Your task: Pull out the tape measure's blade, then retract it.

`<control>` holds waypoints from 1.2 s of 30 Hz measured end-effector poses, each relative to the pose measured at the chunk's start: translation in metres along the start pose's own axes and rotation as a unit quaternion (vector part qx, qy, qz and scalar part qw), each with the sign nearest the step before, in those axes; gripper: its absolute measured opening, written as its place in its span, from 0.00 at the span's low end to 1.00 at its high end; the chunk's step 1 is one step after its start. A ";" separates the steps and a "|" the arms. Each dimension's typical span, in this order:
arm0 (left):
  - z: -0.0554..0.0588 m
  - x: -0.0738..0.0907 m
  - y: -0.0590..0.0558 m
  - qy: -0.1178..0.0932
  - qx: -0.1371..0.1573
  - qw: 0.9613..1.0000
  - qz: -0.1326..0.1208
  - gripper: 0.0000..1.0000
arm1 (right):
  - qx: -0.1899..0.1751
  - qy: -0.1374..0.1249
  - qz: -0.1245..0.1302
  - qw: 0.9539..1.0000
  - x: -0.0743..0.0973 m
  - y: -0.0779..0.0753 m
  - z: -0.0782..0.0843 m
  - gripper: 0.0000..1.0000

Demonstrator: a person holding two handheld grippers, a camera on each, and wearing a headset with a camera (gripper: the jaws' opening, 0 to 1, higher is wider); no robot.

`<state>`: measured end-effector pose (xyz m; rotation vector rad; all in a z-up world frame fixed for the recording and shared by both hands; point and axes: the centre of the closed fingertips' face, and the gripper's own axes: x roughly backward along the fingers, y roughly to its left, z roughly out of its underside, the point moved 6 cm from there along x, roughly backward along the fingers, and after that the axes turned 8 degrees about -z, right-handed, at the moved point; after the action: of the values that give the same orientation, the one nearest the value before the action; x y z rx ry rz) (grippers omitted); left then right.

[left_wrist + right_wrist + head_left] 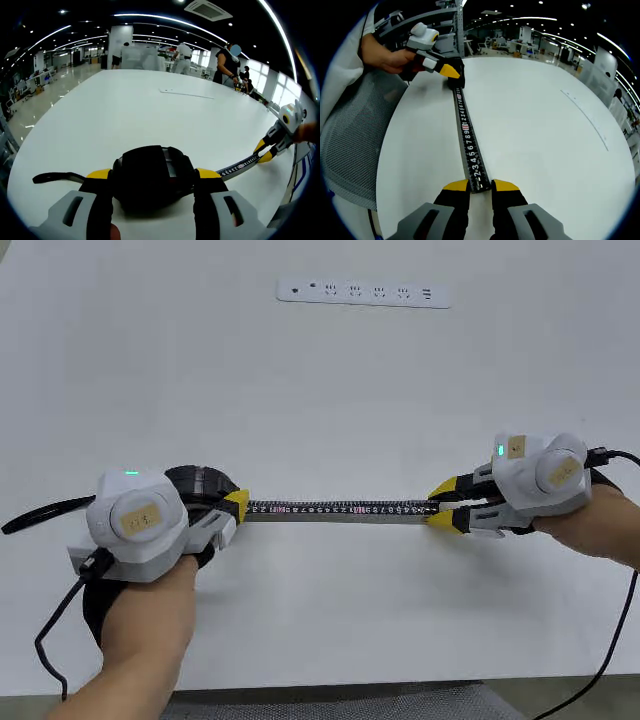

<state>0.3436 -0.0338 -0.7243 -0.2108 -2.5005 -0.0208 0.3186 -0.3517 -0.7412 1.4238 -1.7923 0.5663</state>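
The surface (330, 390) was a broad, plain white top, bare across most of its width, with a white power strip (362, 292) lying flat toward its far edge. On the near part, at the left, sat the black-cased tape measure (203, 483). The left tool (153, 173) was closed on it, with 1 yellow-tipped jaw on each side of the case. Its black strap (45, 513) trailed off to the left and lay on the surface. The blade (340, 509) ran out of the case in a straight line to the right, printed numbers facing up. Its free end sat between the 2 yellow tips of the right tool (438, 506), which was clamped on that end. In the right gripper view the blade stretched away from that tool's tips toward the left tool, low over the white top; whether it touched the surface could not be told. Black cables (40, 640) hung from the tools past the near edge, where a grey mesh chair (350, 150) stood close by. Around the surface lay a large open hall. It had a glossy pale floor (45, 95) that mirrored the lights and long strip lights (165, 20) curving across a dark ceiling. There was also a ceiling vent (206, 9), bright windows (280, 87) along 1 side, and metal racking (447, 20). Several people (227, 62) stood beyond the far end of the surface.
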 end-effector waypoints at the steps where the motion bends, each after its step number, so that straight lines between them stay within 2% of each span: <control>1: 0.000 0.000 0.000 0.001 0.000 1.000 0.000 0.61 | 0.001 0.001 -0.002 1.000 0.000 0.000 0.000 0.15; 5: 0.000 0.000 0.000 0.001 0.001 1.000 0.000 0.61 | 0.007 0.001 -0.010 1.000 0.000 -0.001 0.000 0.15; 13: 0.000 -0.001 0.001 0.002 0.006 1.000 -0.001 0.61 | 0.034 0.031 -0.030 0.998 -0.002 -0.003 -0.003 0.13; 28: 0.001 -0.002 0.002 0.009 0.000 1.000 0.001 0.59 | 0.030 0.028 -0.017 0.999 -0.001 -0.004 -0.002 0.12; 36: 0.000 -0.001 0.002 0.015 0.003 1.000 0.001 0.58 | 0.034 0.016 -0.020 0.999 -0.008 -0.002 -0.011 0.12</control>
<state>0.3444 -0.0314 -0.7252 -0.2093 -2.4707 -0.0160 0.3246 -0.3393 -0.7416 1.4843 -1.7298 0.6305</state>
